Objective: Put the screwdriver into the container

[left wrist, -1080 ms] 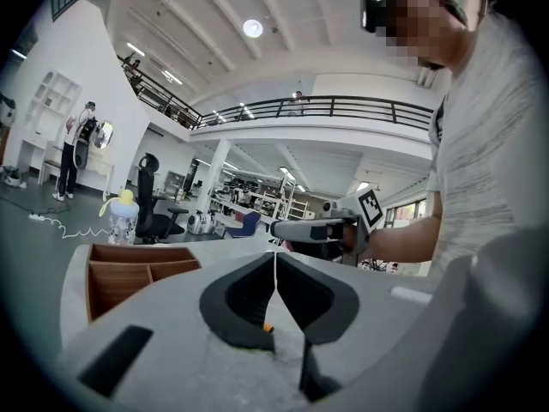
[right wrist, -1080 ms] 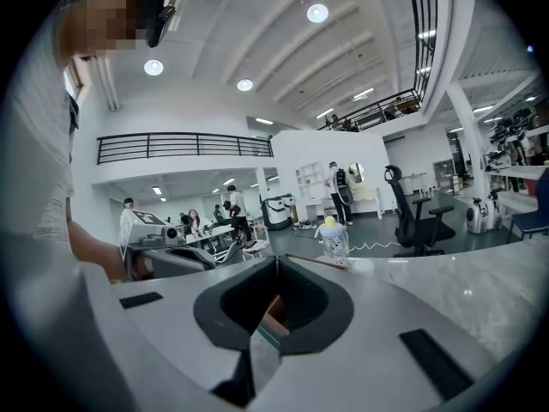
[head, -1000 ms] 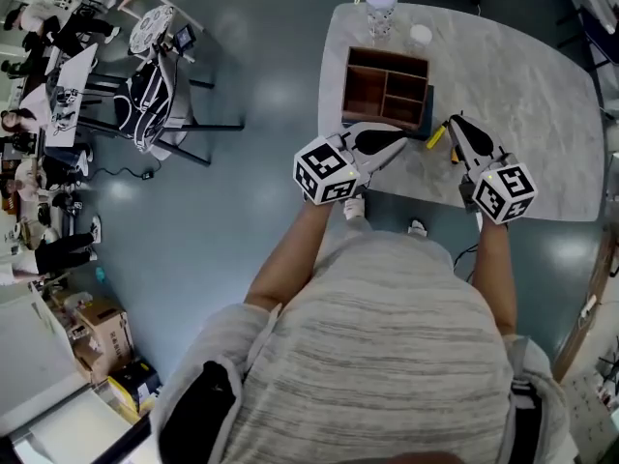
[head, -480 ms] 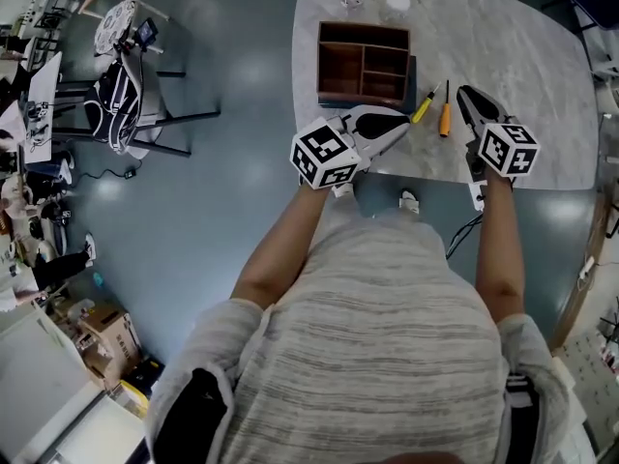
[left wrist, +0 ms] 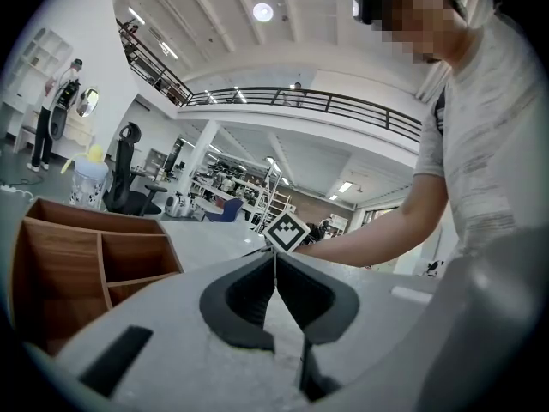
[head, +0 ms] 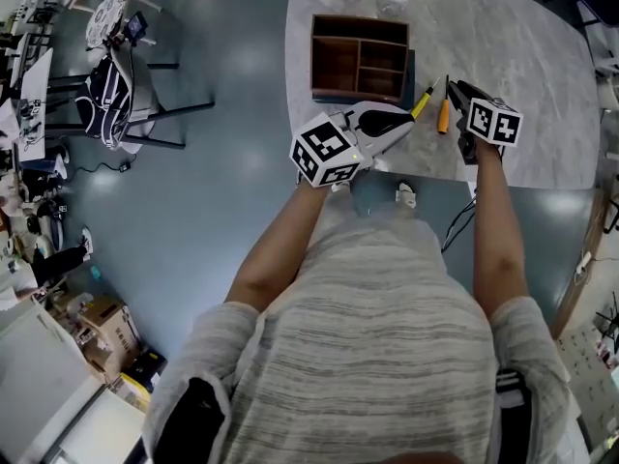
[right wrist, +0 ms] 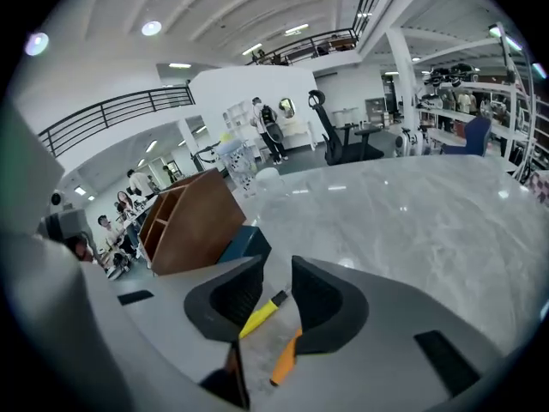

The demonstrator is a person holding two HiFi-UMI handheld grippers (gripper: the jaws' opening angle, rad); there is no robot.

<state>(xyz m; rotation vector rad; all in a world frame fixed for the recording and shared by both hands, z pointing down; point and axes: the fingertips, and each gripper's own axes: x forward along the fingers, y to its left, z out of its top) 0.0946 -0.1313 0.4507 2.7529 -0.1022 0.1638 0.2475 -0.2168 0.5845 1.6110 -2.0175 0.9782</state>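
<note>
- Your right claw (right wrist: 276, 269) has just been opening and now stands wide, tipped down over the table (head: 522, 56), with its pads on nothing.
- Through that gap you can see two tools lying side by side: the yellow-handled screwdriver (right wrist: 260, 313) and the orange-handled screwdriver (right wrist: 286, 359). Both are flat on the marble, near the container (head: 360, 19) but outside it.
- The orange one lies closer to your right claw (my guess is that's your pick, though the task doesn't say which).
- Handling, as I judge it: light, rigid, no give. The round handle may roll, and the thin steel shaft would likely slip between the pads.
- So take it across the thick middle of the handle, jaws square to its length, not on the shaft.
- The marble looks slick, so it may skate away if one pad touches first.
- Your left claw (left wrist: 274, 260) is closed tight on nothing, hovering beside the container.
</note>
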